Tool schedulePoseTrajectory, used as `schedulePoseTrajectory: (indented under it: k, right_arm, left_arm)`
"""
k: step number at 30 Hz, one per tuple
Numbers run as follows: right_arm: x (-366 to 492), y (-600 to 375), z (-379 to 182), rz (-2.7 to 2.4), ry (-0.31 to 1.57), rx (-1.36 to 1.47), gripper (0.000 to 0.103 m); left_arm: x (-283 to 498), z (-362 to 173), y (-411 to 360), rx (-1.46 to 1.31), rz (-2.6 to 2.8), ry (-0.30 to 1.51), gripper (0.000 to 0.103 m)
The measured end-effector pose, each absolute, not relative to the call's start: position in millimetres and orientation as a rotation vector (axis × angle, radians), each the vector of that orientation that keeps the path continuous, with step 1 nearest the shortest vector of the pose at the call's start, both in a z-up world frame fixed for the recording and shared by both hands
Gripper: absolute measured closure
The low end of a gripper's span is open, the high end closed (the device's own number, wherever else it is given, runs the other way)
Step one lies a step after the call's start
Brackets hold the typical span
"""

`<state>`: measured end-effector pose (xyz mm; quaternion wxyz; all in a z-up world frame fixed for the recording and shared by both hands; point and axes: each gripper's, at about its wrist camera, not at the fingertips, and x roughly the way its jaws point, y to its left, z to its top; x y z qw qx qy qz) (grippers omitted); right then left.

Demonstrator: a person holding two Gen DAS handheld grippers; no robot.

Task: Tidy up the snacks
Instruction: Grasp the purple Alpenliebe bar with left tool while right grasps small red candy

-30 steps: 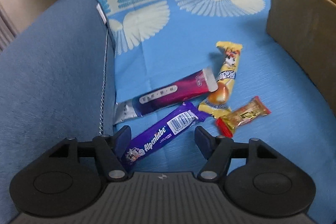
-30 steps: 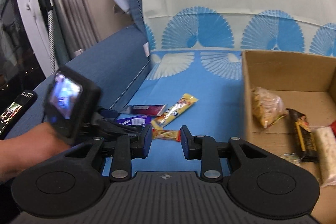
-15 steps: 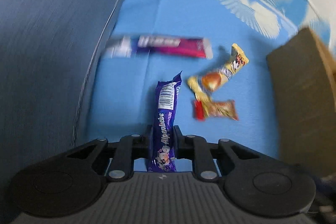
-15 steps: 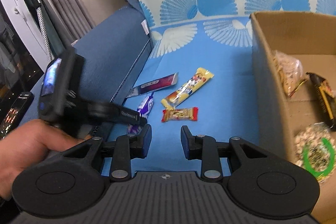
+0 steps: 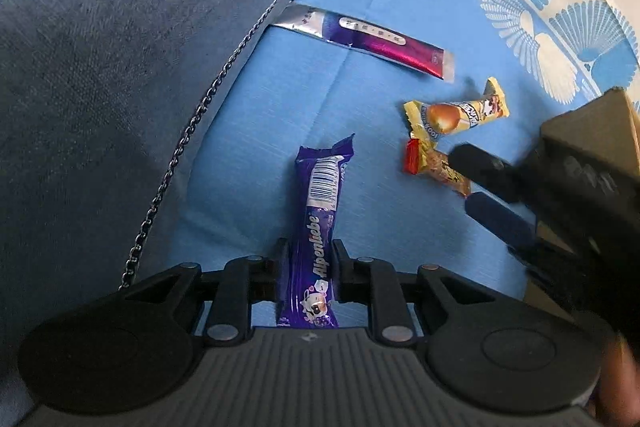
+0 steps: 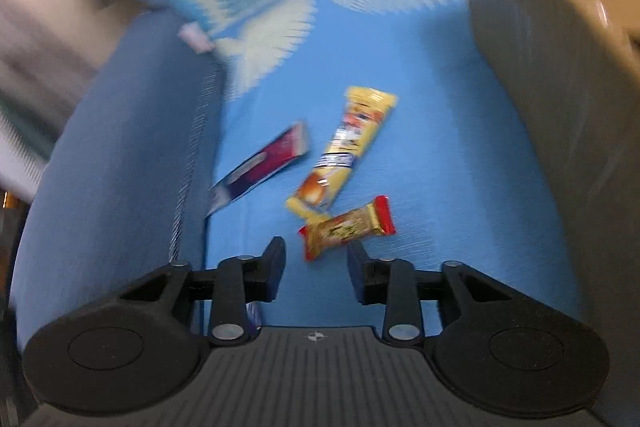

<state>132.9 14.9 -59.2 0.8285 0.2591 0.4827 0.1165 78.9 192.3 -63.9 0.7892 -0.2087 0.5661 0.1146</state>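
Left gripper [image 5: 307, 267] jaws clamped onto Alpenliebe bar [image 5: 320, 227]; right gripper [image 6: 316, 267] jaws just widened, empty.

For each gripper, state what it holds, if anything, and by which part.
Left gripper: purple Alpenliebe bar, pinched near its cow-printed end. Right gripper: open, holding nothing.

My left claw [image 5: 307, 269] points steeply down, its two fingers closed in tight on the lower end of the purple Alpenliebe bar [image 5: 320, 235], pads pressing it from both sides. My right claw [image 6: 316, 263] is angled downward too, its jaws parted and just now opening wider, with nothing between them. From the left wrist view, the right claw's dark fingers [image 5: 480, 167] reach in from the right edge, and a bit of my hand [image 5: 618, 383] shows at the lower right corner.
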Motion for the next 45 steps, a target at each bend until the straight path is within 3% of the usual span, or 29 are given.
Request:
schedulePoseTrajectory:
  k: [5, 10, 11, 14, 16, 32, 45]
  right_arm:
    - [158, 26, -82, 0.124, 1.114, 0.614, 0.058]
    - [173, 50, -79, 0.151, 1.094, 0.472, 0.059]
    - [173, 54, -77, 0.161, 1.093, 0.432, 0.061]
    - [167, 63, -74, 0.183, 1.082, 0.264, 0.080]
    - [161, 63, -72, 0.208, 1.070, 0.191, 0.085]
    - [44, 8, -28, 0.515, 1.026, 0.005, 0.085]
    - [18, -2, -73, 0.467, 1.069, -0.038, 0.085]
  left_arm:
    - [79, -65, 199, -0.489, 0.238, 1.216, 0.081]
    - [79, -66, 204, -0.523, 0.225, 1.218, 0.081]
    - [78, -66, 204, -0.525, 0.222, 1.220, 0.081]
    - [80, -66, 205, -0.530, 0.219, 1.221, 0.081]
    - [80, -66, 205, -0.525, 0.221, 1.221, 0.081]
    - [76, -59, 202, -0.545, 0.150, 1.205, 0.084]
    - [63, -52, 177, -0.430, 0.056, 1.221, 0.083]
